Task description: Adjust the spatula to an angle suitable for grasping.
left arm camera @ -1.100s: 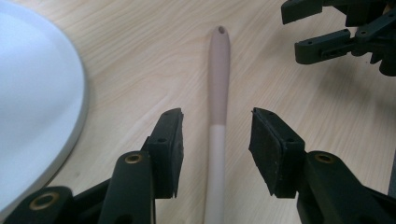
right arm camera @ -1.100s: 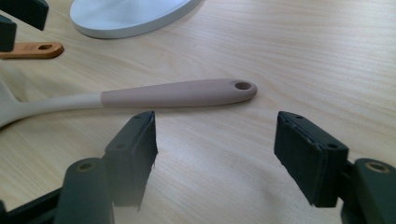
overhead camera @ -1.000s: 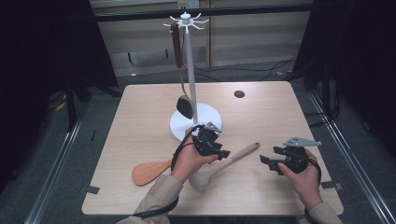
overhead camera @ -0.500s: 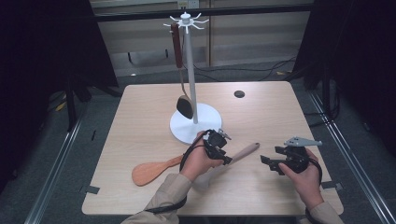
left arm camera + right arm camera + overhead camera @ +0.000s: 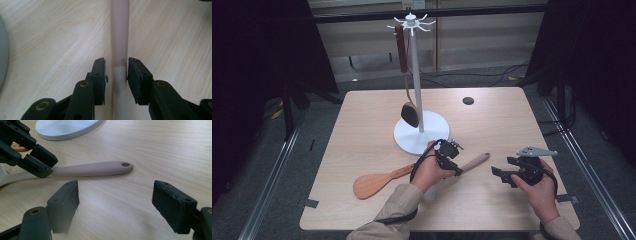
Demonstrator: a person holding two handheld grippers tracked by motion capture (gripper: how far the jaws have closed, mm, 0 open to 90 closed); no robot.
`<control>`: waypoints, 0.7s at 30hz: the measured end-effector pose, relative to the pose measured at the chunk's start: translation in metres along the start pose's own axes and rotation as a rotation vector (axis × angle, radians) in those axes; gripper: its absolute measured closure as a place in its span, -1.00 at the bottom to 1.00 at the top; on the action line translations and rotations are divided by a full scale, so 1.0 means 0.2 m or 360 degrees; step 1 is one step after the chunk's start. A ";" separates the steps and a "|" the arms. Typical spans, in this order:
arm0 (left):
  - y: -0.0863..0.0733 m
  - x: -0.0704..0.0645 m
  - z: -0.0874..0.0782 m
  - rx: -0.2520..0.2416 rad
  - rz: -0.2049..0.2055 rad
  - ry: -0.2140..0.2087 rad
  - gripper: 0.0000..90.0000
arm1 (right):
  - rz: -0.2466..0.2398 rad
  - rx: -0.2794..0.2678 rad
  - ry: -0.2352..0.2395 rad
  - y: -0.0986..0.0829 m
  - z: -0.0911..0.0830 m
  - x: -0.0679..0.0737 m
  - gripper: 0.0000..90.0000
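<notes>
A pale pink utensil (image 5: 476, 160) lies flat on the wooden table (image 5: 362, 125), its handle pointing right with a hole at the end (image 5: 125, 164). My left gripper (image 5: 453, 159) is down over the handle (image 5: 120, 30). Its jaws straddle the handle: the right one touches it and a thin gap shows at the left one (image 5: 116, 61). The left gripper (image 5: 42, 161) also appears in the right gripper view, at the handle's near end. My right gripper (image 5: 500, 175) hovers to the right of the handle tip, open and holding nothing (image 5: 115, 187).
A white utensil stand (image 5: 412, 139) rises behind the left gripper, and a dark ladle (image 5: 409, 114) hangs from its top hooks. A wooden spatula (image 5: 374, 182) lies to the left of the left hand. A small black disc (image 5: 468, 100) sits at the back right.
The left gripper has moved right and slightly nearer, from beside the stand's base onto the pink utensil's handle. The right gripper has held still.
</notes>
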State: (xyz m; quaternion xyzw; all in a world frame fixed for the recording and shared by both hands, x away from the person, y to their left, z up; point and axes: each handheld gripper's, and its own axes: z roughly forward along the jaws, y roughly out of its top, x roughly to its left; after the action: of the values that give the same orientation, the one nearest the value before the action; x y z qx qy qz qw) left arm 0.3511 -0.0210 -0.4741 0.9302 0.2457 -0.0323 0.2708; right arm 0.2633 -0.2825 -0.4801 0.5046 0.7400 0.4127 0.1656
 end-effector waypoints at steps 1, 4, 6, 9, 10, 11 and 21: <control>0.00 0.00 0.01 -0.0002 0.0004 -0.0003 0.50 | -0.0002 0.0003 0.0001 0.00 0.00 0.00 -0.54; 0.00 -0.01 0.03 0.0022 0.0004 0.0002 0.54 | -0.0006 0.0023 -0.0002 0.00 0.01 0.00 -0.54; 0.00 -0.01 0.03 0.0031 0.0009 0.0002 0.56 | -0.0007 0.0015 -0.0003 0.00 0.00 0.00 -0.54; 0.01 -0.02 0.04 0.0021 0.0019 0.0007 0.62 | -0.0005 0.0012 0.0003 0.00 0.00 0.00 -0.54; 0.01 -0.02 0.05 0.0028 0.0014 0.0006 0.63 | -0.0007 0.0019 0.0003 0.00 0.00 0.00 -0.54; 0.02 -0.02 0.04 0.0052 0.0040 0.0007 0.66 | -0.0009 0.0024 0.0003 0.00 0.00 0.00 -0.54; 0.02 -0.04 0.05 0.0051 -0.0004 0.0042 0.70 | -0.0003 0.0014 0.0002 0.00 0.00 0.00 -0.54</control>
State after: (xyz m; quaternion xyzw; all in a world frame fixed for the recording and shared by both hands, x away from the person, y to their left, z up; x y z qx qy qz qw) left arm 0.3463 -0.0325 -0.4783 0.9345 0.2499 -0.0244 0.2525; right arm 0.2633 -0.2824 -0.4802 0.5044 0.7424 0.4095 0.1633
